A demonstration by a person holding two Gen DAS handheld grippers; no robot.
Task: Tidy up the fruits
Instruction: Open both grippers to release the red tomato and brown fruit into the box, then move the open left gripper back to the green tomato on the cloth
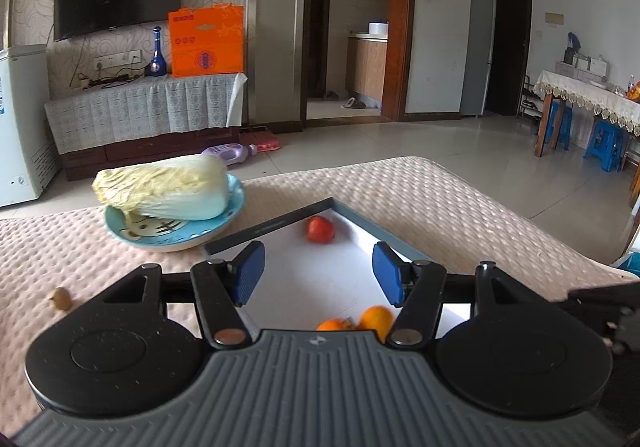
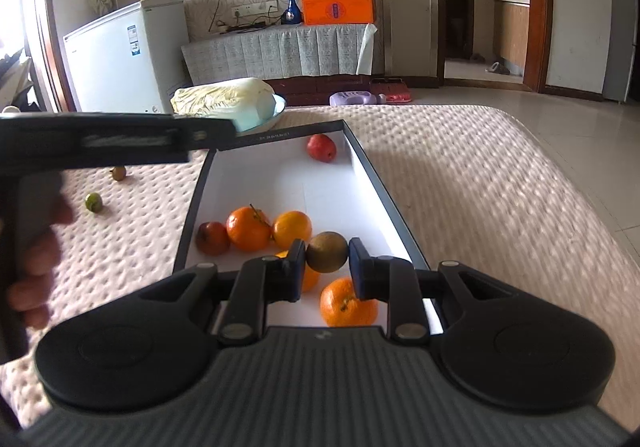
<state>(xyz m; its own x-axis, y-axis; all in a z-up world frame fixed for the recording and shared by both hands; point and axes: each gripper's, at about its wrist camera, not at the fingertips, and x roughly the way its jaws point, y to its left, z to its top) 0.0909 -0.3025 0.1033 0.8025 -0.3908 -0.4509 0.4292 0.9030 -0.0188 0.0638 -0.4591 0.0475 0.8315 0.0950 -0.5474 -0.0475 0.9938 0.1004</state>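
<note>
My right gripper (image 2: 327, 261) is clamped on a brownish-green fruit (image 2: 326, 252) above the white tray (image 2: 362, 161), while my left gripper (image 1: 319, 273) hangs spread apart.

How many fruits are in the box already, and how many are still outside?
Done: at least six fruits sit in the box, including the red one at the far end. In hand: the right tool grips a brownish fruit above the box. Left: two small fruits on the mat. The left tool is open.

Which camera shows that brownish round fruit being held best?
The right wrist view: the brownish fruit sits pinched in the right hand-held gripper above the box. The left wrist view doesn't show it.
</note>
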